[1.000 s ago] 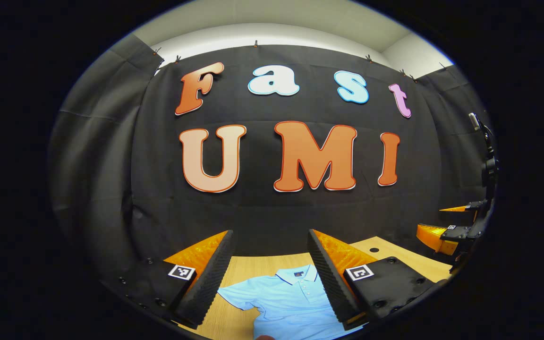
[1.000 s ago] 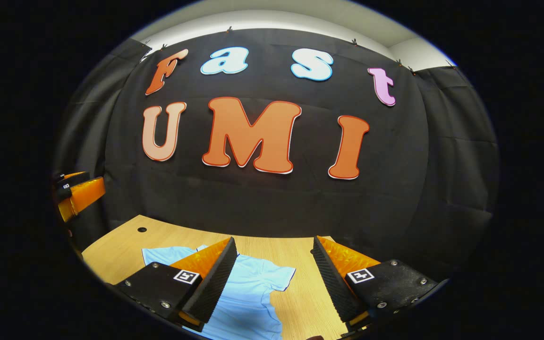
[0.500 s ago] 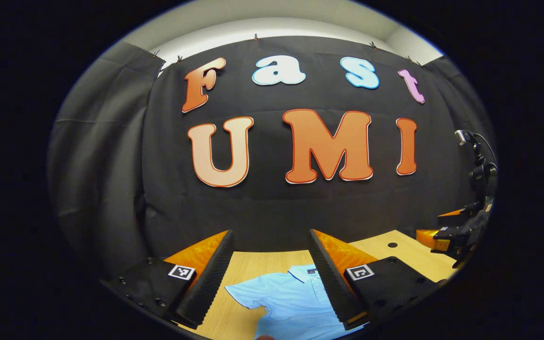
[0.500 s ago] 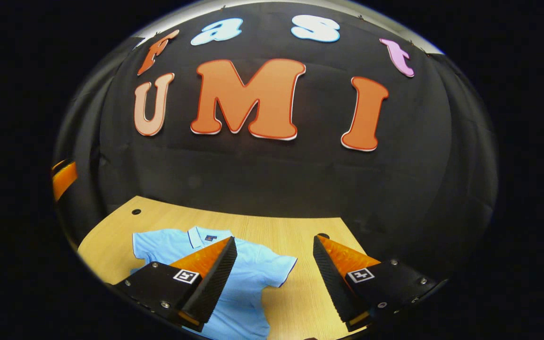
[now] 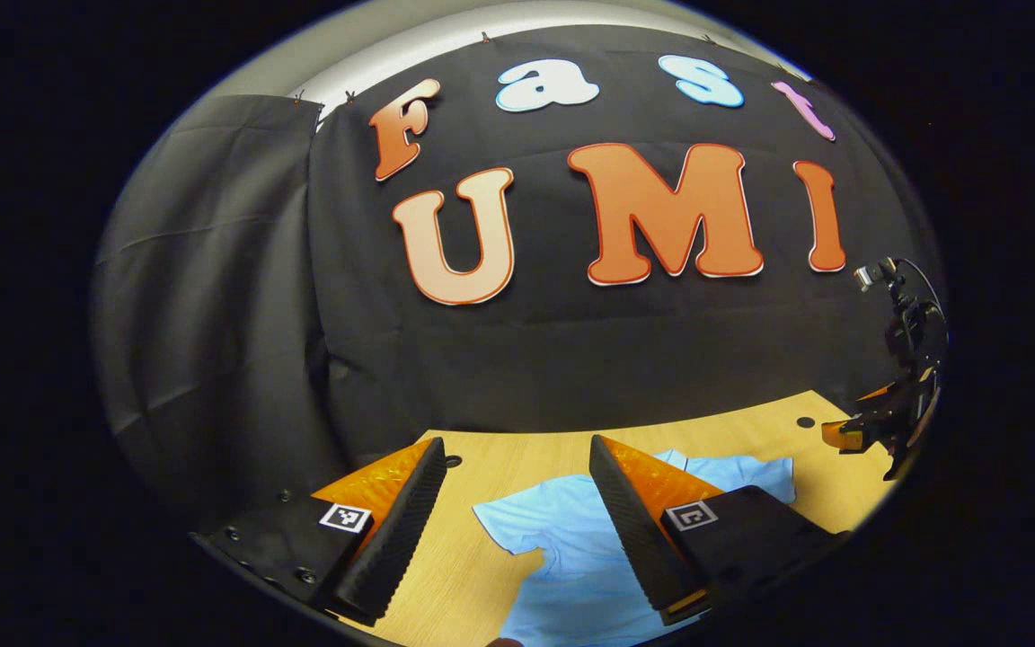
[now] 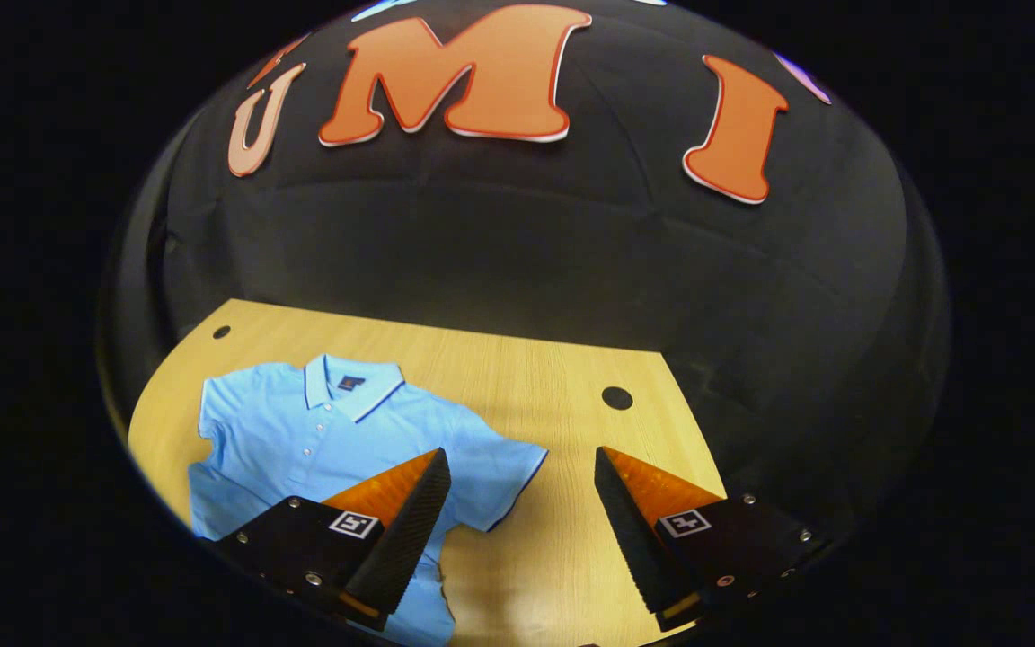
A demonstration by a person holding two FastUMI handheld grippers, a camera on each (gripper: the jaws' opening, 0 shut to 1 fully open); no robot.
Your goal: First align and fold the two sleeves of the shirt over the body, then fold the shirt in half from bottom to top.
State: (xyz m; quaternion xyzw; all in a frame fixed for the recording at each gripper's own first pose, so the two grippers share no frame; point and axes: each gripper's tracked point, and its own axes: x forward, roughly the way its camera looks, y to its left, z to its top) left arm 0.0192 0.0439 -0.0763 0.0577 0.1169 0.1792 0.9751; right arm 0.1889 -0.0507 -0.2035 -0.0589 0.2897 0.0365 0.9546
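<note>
A light blue polo shirt [image 6: 302,440] lies flat on the wooden table [image 6: 526,377], collar [image 6: 351,388] toward the back wall and both short sleeves spread out. My right gripper [image 6: 520,454] hovers open above the shirt's right sleeve [image 6: 499,472], holding nothing. In the left gripper view the shirt [image 5: 571,557] lies below and ahead, its left sleeve [image 5: 508,526] showing between the fingers. My left gripper [image 5: 513,447] is open and holds nothing. The right gripper [image 5: 881,420] also shows at the far right edge of that view.
The table [image 5: 446,575] has round cable holes near its back corners: one hole [image 6: 616,397] to the right of the shirt and another hole [image 6: 221,332] at the back left. Black cloth walls close the booth behind and beside the table.
Both views have tipped downward, so more table and shirt show. In the left gripper view the shirt has shifted right. Both grippers stay open.
</note>
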